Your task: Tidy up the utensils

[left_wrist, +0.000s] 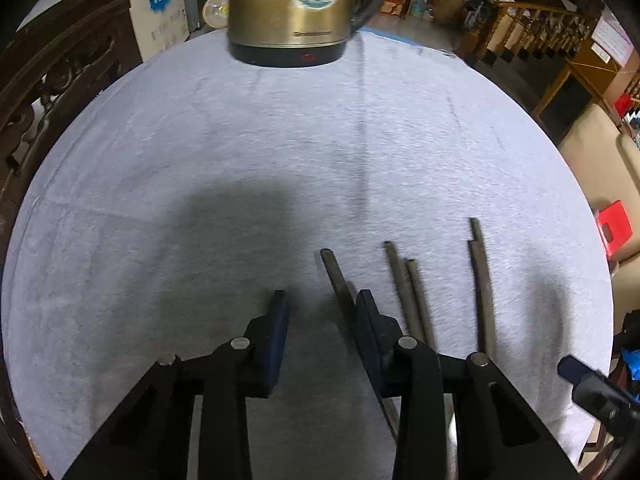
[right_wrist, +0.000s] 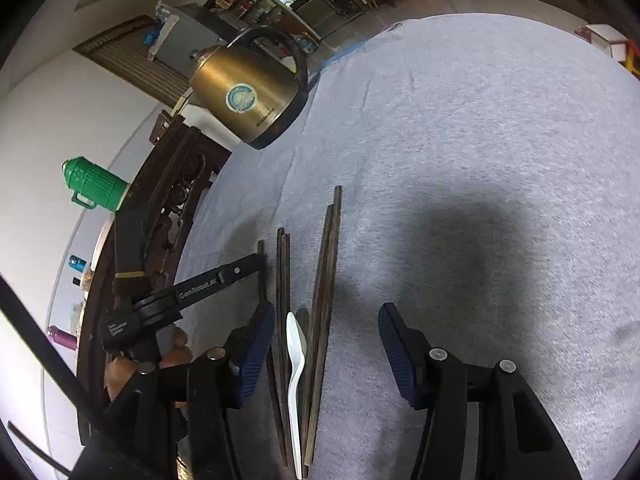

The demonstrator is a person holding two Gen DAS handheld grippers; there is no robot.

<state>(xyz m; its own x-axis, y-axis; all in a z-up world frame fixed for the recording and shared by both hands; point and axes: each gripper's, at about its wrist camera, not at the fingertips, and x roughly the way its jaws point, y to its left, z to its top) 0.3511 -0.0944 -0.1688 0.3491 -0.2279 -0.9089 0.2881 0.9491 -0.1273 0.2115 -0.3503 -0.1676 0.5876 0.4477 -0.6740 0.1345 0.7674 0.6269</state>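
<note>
Several dark chopsticks lie on the grey cloth: a single one, a pair and another pair. My left gripper hangs over the cloth, jaws apart. The single chopstick runs along the inside of its right pad, and the left pad stays clear of it. In the right wrist view a white spoon lies between the two chopstick pairs. My right gripper stands open above them, holding nothing. The left gripper's finger reaches in beside the single chopstick.
A brass-coloured electric kettle stands at the far edge of the table. A dark carved wooden piece borders the table's left side, with a green thermos behind it. A hand holds the left gripper.
</note>
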